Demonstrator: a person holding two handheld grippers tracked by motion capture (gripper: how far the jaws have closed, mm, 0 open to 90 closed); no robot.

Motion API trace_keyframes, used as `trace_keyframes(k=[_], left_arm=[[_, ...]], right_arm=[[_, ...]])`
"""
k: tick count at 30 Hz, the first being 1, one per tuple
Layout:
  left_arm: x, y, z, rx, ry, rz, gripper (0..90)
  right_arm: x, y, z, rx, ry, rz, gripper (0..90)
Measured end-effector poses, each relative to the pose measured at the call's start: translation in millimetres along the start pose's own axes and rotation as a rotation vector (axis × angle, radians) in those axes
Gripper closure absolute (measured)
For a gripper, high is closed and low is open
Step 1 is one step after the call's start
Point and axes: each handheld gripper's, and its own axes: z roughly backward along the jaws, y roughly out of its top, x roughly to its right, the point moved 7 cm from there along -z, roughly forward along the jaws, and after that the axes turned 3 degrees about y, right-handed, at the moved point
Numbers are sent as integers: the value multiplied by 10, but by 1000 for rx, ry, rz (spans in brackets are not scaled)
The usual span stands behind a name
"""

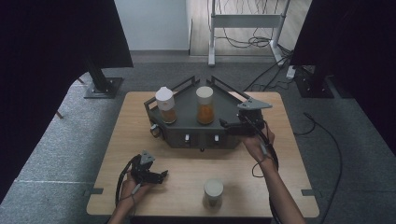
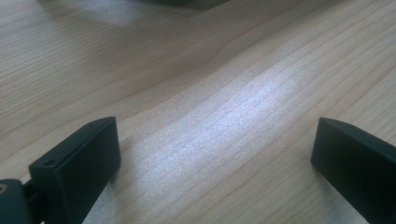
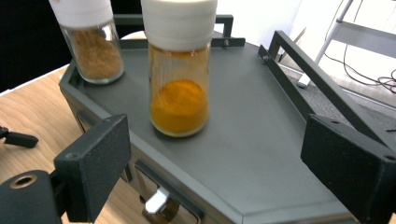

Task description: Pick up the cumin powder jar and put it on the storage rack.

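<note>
Nearest the person, a capped jar (image 1: 213, 192) stands alone on the tabletop (image 1: 187, 172). The left tool (image 1: 159, 176) rests beside it, jaws wide and empty, likely waiting. Farther off, the right tool (image 1: 223, 123), also wide open and empty, faces the orange-powder jar (image 3: 179, 70) on the dark tray (image 3: 261, 154), lined up to grasp it.
</note>
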Motion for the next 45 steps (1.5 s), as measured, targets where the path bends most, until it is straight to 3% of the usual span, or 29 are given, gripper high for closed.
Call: trace_keyframes(k=[25, 45], left_arm=[[1, -1, 0, 1, 0, 1, 12], [1, -2, -1, 2, 0, 1, 12]], right_arm=[[6, -529, 57, -44, -14, -22, 82], [39, -930, -31, -93, -32, -52, 84]])
